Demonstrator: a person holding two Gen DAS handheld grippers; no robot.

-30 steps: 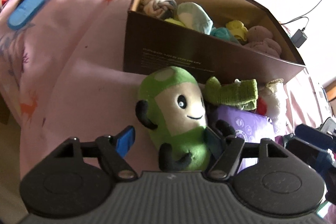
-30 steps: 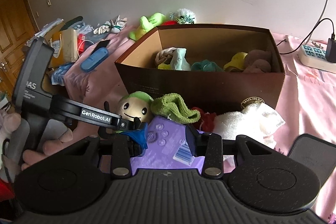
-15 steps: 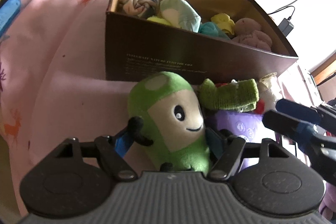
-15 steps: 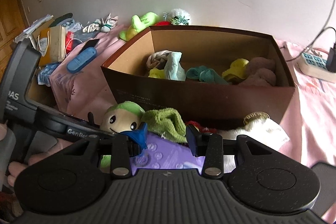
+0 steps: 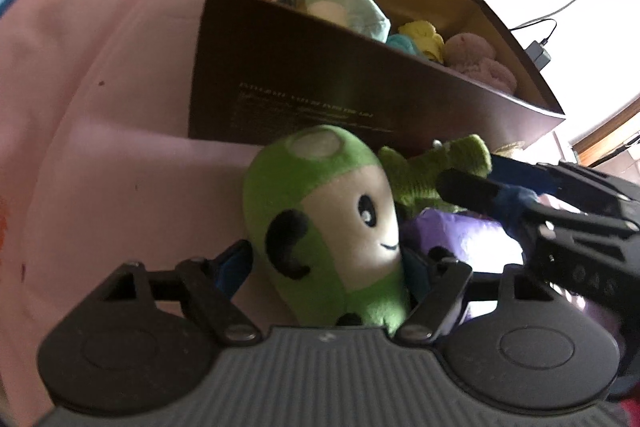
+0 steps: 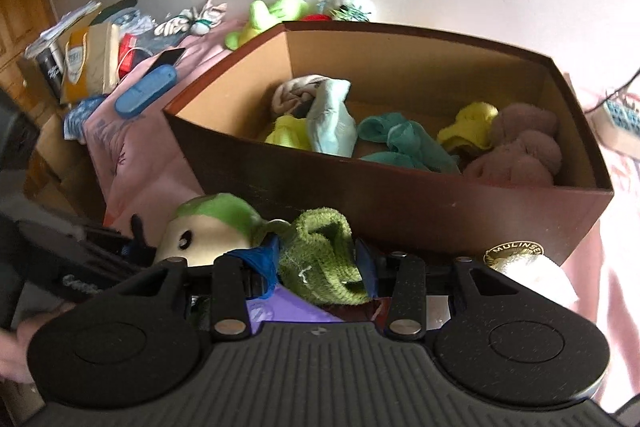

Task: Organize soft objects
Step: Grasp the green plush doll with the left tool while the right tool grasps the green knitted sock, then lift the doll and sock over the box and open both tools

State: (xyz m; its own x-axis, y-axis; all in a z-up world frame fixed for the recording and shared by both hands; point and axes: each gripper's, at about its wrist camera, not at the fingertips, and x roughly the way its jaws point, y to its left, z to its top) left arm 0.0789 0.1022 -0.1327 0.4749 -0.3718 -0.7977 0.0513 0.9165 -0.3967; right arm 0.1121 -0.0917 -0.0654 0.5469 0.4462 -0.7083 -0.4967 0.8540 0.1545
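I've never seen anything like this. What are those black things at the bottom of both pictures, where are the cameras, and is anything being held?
There is no robot here: a person carries a two-fingered tool in each hand, with a camera on each that looks along its fingers. The black shapes are the tools' own bodies.

One picture is from the left hand-held gripper. Its jaws have just been opening and stand on either side of a green plush toy; I cannot see the pads pressing it.

The other is from the right hand-held gripper. Its jaws, also just opening, stand on either side of a green knitted sock, not clamping it.

Both things lie on a pink bedspread in front of a brown cardboard box that already holds rolled socks.
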